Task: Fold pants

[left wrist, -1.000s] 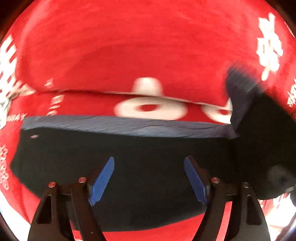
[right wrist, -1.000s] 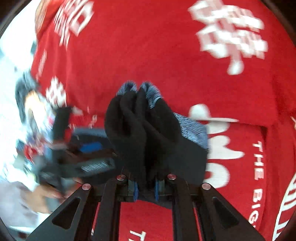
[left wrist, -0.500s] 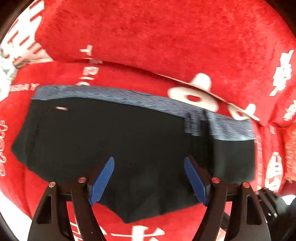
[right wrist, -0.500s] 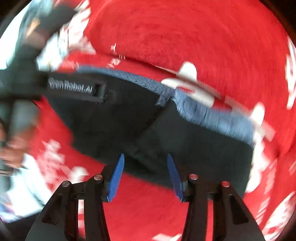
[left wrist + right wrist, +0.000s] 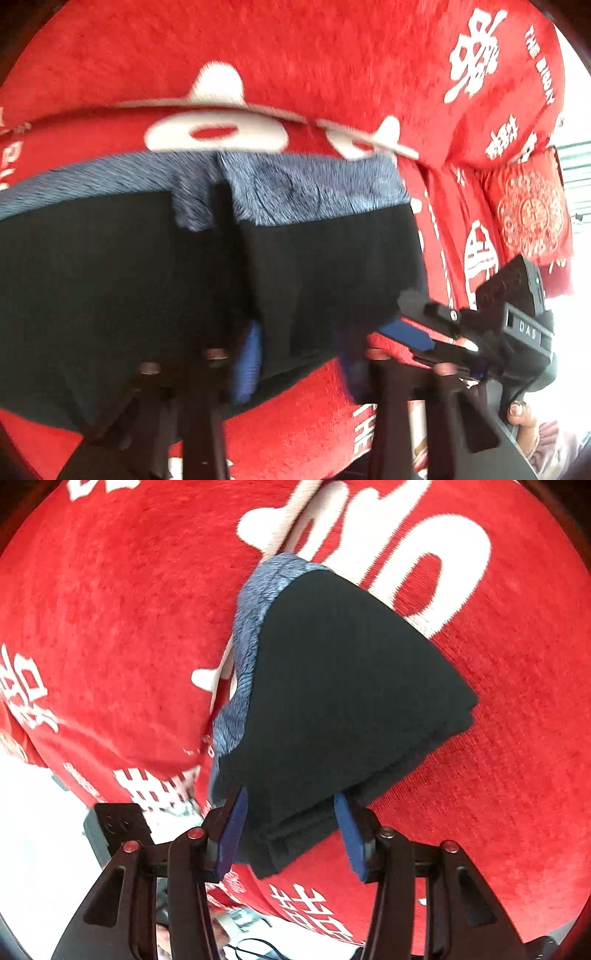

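The black pants (image 5: 140,280) with a blue-grey waistband (image 5: 303,188) lie on the red sofa, the right part folded over the middle. In the right wrist view the folded stack (image 5: 343,701) shows layered edges. My left gripper (image 5: 299,358) is open, its blue pads over the pants' lower edge. My right gripper (image 5: 291,834) is open, its pads either side of the folded stack's near corner; it also shows in the left wrist view (image 5: 406,332) at the pants' right edge.
The red sofa cover (image 5: 295,66) with white lettering lies under and behind the pants. A red patterned cushion (image 5: 528,214) sits at the right. A hand (image 5: 521,413) holds the right gripper's handle. A bright floor area (image 5: 37,830) lies at the lower left.
My right gripper carried the pants' right end over, laid it on the middle and opened. The left gripper stayed open and shifted right along the pants.
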The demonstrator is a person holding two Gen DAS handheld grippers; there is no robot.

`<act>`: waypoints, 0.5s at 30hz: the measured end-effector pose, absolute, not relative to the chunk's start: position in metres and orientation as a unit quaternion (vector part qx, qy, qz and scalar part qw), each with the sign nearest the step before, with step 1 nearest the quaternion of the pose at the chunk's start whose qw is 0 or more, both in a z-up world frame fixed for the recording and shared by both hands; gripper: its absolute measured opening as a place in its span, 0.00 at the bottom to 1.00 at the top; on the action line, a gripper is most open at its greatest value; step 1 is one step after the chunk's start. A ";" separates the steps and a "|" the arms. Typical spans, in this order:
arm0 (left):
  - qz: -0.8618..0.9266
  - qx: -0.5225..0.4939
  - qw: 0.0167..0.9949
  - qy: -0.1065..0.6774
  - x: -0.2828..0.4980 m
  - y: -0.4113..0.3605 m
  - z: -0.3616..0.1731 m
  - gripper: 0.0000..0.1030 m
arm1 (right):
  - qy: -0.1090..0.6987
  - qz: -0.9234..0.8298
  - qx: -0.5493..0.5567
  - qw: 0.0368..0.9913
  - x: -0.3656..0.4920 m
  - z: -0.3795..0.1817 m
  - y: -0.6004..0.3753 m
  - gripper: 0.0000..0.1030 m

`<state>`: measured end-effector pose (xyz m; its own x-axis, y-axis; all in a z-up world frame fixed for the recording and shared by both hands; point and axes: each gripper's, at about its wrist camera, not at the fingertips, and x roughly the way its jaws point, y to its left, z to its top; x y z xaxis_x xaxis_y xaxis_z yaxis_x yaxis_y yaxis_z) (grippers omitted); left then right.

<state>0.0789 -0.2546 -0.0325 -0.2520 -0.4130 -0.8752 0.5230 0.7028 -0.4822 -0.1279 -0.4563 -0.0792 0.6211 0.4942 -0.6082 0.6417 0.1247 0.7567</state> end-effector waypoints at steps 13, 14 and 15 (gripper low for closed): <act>-0.333 0.092 0.647 0.680 0.064 -0.240 -0.048 0.06 | 0.508 -0.050 0.594 0.622 -0.094 -0.095 -0.438 0.06; -0.334 0.088 0.649 0.678 0.064 -0.240 -0.047 0.06 | 0.518 -0.030 0.583 0.625 -0.089 -0.090 -0.440 0.13; -0.335 0.085 0.650 0.677 0.064 -0.240 -0.046 0.06 | 0.533 -0.005 0.565 0.630 -0.084 -0.083 -0.442 0.20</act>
<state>0.0642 -0.2402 -0.0464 -0.1412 -0.3198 -0.9369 0.5504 0.7613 -0.3428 -0.0838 -0.4418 -0.0826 0.4325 0.5962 -0.6764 0.6085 0.3606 0.7069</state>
